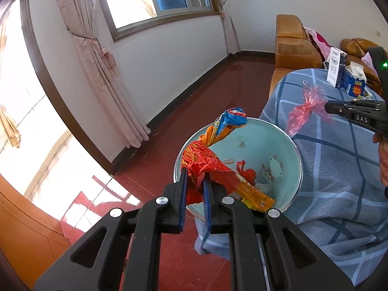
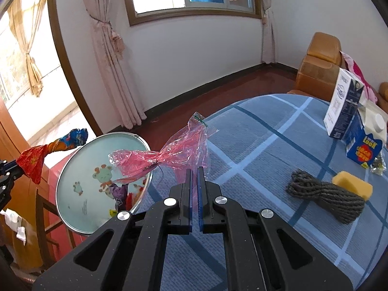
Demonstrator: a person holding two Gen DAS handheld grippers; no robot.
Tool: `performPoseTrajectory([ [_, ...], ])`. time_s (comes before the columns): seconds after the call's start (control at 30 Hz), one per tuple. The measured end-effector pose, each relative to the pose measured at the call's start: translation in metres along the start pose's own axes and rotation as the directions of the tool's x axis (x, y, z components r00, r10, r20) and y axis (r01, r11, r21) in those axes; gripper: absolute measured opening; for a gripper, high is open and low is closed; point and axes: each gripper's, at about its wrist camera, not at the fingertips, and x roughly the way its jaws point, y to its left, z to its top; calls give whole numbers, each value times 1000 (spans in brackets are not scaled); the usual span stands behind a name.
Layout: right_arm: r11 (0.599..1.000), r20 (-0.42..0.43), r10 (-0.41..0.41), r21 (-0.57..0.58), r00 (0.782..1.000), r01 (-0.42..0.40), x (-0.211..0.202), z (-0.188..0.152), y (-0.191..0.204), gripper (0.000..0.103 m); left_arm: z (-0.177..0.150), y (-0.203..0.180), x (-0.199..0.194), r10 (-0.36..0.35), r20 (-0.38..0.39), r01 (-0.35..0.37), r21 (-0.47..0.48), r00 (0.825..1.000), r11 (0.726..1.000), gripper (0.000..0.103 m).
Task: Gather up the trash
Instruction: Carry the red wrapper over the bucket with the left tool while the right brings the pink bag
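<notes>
My left gripper [image 1: 194, 172] is shut on a crumpled red, orange and blue wrapper [image 1: 213, 150] and holds it over the light-blue basin [image 1: 288, 145]; the wrapper also shows in the right wrist view [image 2: 48, 150]. The basin [image 2: 80, 206] holds several scraps of trash and stands at the table's left edge. My right gripper [image 2: 195, 169] is shut on a pink plastic bag [image 2: 169, 155] and holds it above the table beside the basin's rim; the bag [image 1: 308, 106] and right gripper [image 1: 327, 108] also show in the left wrist view.
On the blue plaid tablecloth [image 2: 266, 145] lie a coil of dark rope [image 2: 325, 198], a yellow sponge [image 2: 351, 186], two cartons [image 2: 356, 126] and a small foil wrapper [image 2: 378, 165]. Brown sofas [image 1: 295, 46] stand behind. Red floor [image 1: 194, 111] lies to the left.
</notes>
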Motion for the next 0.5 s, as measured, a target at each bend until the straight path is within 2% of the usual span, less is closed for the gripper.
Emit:
performPoseTrajectory([
  [0.5,997,6,-3,-81,1000,3,6,6,30,4,-1,3,3,8,-11,-8,-17,1000,1000,12],
])
